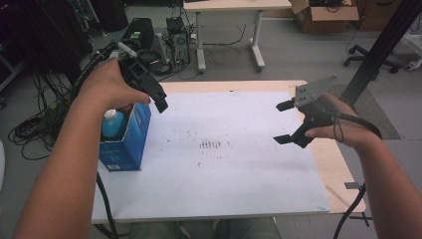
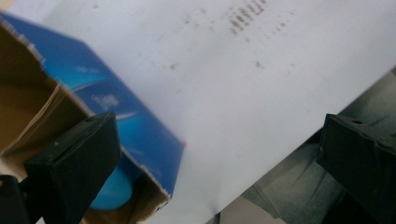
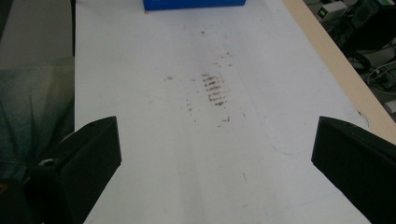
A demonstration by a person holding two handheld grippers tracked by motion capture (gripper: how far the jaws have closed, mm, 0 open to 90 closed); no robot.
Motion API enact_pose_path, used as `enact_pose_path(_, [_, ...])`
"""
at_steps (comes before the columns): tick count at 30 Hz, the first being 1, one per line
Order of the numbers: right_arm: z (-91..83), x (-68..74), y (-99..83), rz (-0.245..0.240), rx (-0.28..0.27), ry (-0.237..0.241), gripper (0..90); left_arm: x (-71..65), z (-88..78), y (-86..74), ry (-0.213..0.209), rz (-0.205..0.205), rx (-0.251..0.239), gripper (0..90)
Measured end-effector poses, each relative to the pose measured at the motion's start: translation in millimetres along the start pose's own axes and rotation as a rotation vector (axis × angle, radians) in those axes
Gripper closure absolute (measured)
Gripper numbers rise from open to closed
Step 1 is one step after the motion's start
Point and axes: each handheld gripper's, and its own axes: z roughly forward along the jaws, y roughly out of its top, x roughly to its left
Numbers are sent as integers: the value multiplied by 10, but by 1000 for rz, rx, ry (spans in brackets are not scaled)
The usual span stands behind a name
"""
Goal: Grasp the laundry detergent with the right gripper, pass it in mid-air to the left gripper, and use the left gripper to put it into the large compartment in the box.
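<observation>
An open blue carton (image 1: 124, 144) stands at the left edge of the white mat (image 1: 234, 174). Inside it is a bottle with a light blue top (image 1: 113, 121). My left gripper (image 1: 159, 102) hovers just above and to the right of the carton's open top, open with nothing between its jaws. In the left gripper view the carton (image 2: 126, 121) and the bottle's blue top (image 2: 112, 191) lie below the left gripper (image 2: 219, 163). My right gripper (image 1: 283, 123) hangs over the mat's right side, open and empty. The right gripper view looks across the mat (image 3: 140, 93) from the right gripper (image 3: 215, 172) to the carton (image 3: 194, 4).
Dark smudge marks (image 1: 211, 144) sit mid-mat. The wooden table edge (image 1: 333, 169) shows at the right. Behind the table are a desk (image 1: 229, 30), computer gear and cables (image 1: 174, 35) on the floor, a cardboard box (image 1: 323, 15) and a black slanted post (image 1: 383, 45).
</observation>
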Motion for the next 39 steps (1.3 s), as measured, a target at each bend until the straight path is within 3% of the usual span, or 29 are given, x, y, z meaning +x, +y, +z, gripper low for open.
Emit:
enact_pose_path(2, [2,-21,27,-10,35,1,20,-48,13,24,-22,51,-2,2])
enact_pose_path(11, [62,-71,76,-27,149,24,23,-229,85,85,-24,244,36,2])
enact_pose_path(17, [140,-82,121,-30,231,31,28,-361,190,128,-19,348,75,2])
enact_pose_path(23, [211,-98,130,-33,307,45,31,-510,311,203,-41,454,107,2])
enact_pose_path(33, [309,-159,90,-36,379,74,32,-674,631,298,-46,575,171,2])
enact_pose_path(39, [383,-190,105,-44,397,87,35,-655,679,314,-35,586,183,2])
